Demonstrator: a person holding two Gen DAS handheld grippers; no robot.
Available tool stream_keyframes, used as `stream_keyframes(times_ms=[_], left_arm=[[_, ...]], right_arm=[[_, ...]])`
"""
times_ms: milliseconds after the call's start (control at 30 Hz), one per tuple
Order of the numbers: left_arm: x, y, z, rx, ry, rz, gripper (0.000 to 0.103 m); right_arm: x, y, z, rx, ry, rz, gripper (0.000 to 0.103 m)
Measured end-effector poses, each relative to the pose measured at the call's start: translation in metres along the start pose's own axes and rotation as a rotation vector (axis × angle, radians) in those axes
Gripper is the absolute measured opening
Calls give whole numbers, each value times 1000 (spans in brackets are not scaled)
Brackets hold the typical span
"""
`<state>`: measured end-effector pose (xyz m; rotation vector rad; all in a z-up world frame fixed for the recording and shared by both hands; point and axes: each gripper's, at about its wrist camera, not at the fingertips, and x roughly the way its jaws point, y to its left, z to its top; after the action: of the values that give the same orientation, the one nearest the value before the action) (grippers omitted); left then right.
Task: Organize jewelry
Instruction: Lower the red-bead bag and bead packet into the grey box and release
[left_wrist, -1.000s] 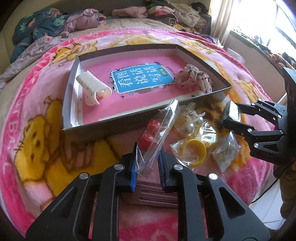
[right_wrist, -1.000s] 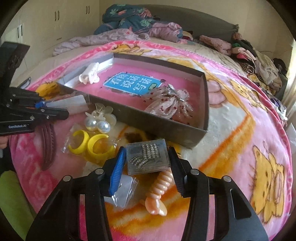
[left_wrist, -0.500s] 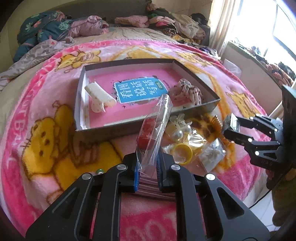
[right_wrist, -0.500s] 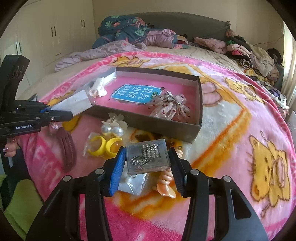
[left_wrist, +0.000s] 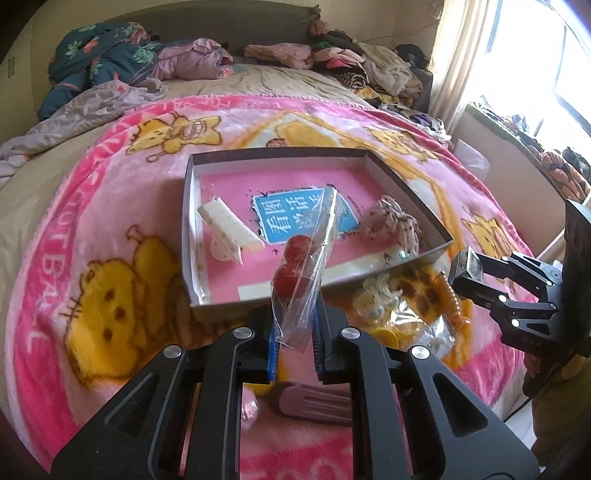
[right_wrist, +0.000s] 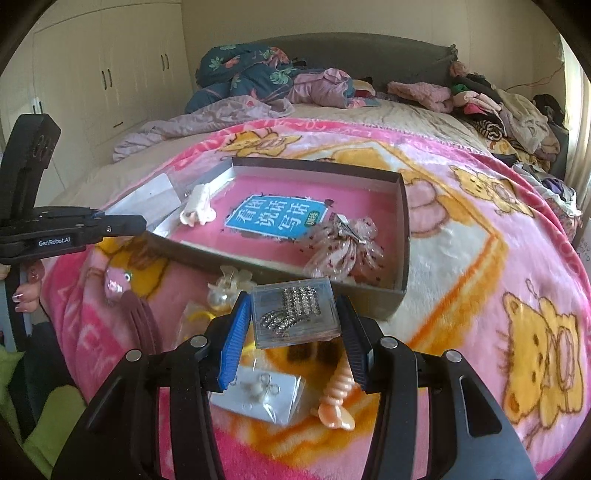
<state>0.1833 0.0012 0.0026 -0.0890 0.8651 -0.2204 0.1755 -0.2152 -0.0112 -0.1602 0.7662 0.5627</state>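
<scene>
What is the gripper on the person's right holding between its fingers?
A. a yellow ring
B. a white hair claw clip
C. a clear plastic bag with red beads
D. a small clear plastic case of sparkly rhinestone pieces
D: in the right wrist view, the right gripper is shut on the small clear plastic case of rhinestone pieces, held above the pink blanket in front of the shallow grey box.

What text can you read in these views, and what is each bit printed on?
"看图说话写话": white characters on the blue label on the box floor.
"GenRobot.AI": white print on the left gripper body.
"LOVE FOR": upside down on the pink blanket border; the rest is too blurred.
"OOT BA": partial pink letters on the blanket's left border.
Green badge on the label: too small to read.
</scene>
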Motion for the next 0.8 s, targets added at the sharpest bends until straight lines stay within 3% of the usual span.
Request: stream_keyframes(times_ms=[800], left_arm=[[47, 3, 28, -28, 41, 9, 8]], right_arm=[[33, -30, 42, 25, -27, -21, 46]])
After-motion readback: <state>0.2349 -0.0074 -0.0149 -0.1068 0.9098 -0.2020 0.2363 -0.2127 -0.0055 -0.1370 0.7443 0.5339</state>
